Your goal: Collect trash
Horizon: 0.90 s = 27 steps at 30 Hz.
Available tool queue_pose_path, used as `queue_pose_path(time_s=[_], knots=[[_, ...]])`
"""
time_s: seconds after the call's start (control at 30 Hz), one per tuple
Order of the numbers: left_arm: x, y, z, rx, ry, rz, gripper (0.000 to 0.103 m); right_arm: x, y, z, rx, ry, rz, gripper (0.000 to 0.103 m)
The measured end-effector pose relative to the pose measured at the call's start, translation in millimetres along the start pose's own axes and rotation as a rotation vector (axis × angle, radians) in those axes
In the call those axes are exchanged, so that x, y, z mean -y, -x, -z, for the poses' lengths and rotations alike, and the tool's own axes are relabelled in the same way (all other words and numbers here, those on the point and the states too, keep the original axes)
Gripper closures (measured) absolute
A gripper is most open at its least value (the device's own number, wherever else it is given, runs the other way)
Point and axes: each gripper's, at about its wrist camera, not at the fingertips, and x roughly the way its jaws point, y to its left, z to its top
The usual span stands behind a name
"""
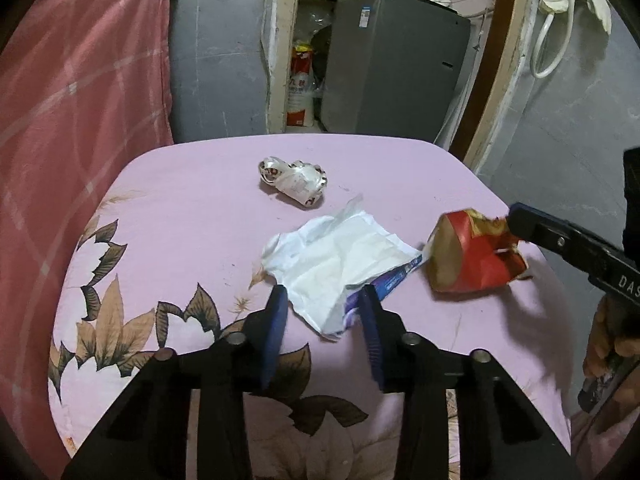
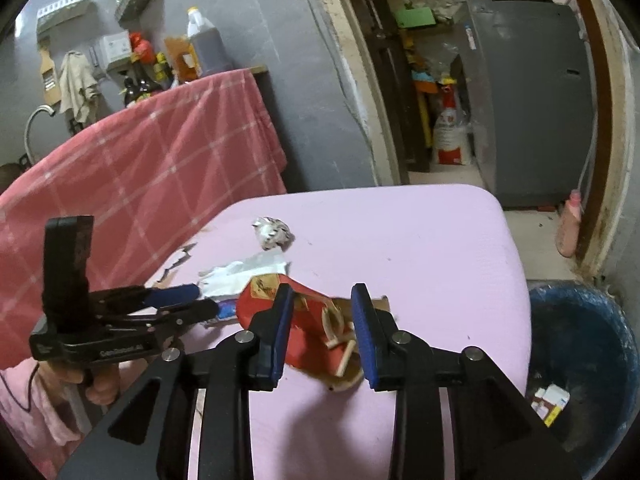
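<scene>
The left tool [image 1: 322, 300] is hovering low over the pink-covered bench [image 1: 192, 208] with its blue pads [image 1: 276, 320] spread apart, and the near edge of the white plastic wrapper [image 1: 340, 260] is lying between them, not clamped. The wrapper is resting flat on the cloth, a blue-and-purple printed strip showing along its near edge.

The right tool [image 2: 322, 320] is also standing apart. The red paper carton [image 2: 312, 332], torn open with pale wooden sticks inside, is sitting between its fingers. In the left wrist view the carton [image 1: 472, 256] is appearing tilted at the right tool's tip [image 1: 516, 224]; whether it is lifted off the cloth cannot be told.

A crumpled white wrapper [image 1: 294, 182] is lying farther back, well apart from both tools. A blue bin [image 2: 580, 344] holding small boxes is standing on the floor beside the bench.
</scene>
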Motion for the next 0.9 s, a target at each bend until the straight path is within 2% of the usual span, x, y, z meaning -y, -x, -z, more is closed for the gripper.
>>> queue_pose_path(time_s=[0.07, 0.2, 0.27, 0.3, 0.33, 0.5, 0.73, 0.9], knots=[[3.1, 0.9, 1.0, 0.005, -0.009, -0.001, 0.078, -2.0, -5.9, -1.8, -0.024, 0.016, -0.008, 0.074], [4.9, 3.5, 0.6, 0.010, -0.009, 0.004, 0.093, -10.3, -12.5, 1.0, -0.064, 0.062, -0.019, 0.075], [6.4, 4.4, 0.8, 0.014, -0.013, 0.007, 0.096, -14.0, -12.9, 4.2, -0.068, 0.081, -0.010, 0.082], [7.1, 5.0, 1.0, 0.015, -0.015, 0.008, 0.098, -14.5, -14.2, 4.0, -0.069, 0.083, -0.010, 0.090], [8.5, 6.0, 1.7, 0.019, -0.018, 0.007, 0.102, -15.3, -13.9, 5.2, -0.071, 0.085, -0.009, 0.094], [16.8, 11.5, 4.7, 0.041, -0.031, -0.009, 0.103, -17.0, -9.0, 12.9, -0.060, 0.075, 0.005, 0.097], [17.6, 22.3, 8.8, 0.085, 0.008, -0.028, 0.103, -13.2, 6.8, 12.8, 0.016, 0.045, 0.077, 0.098], [10.4, 32.8, 9.9, 0.124, 0.037, -0.059, 0.103, -8.8, 9.4, 9.9, 0.038, 0.030, 0.083, 0.098]])
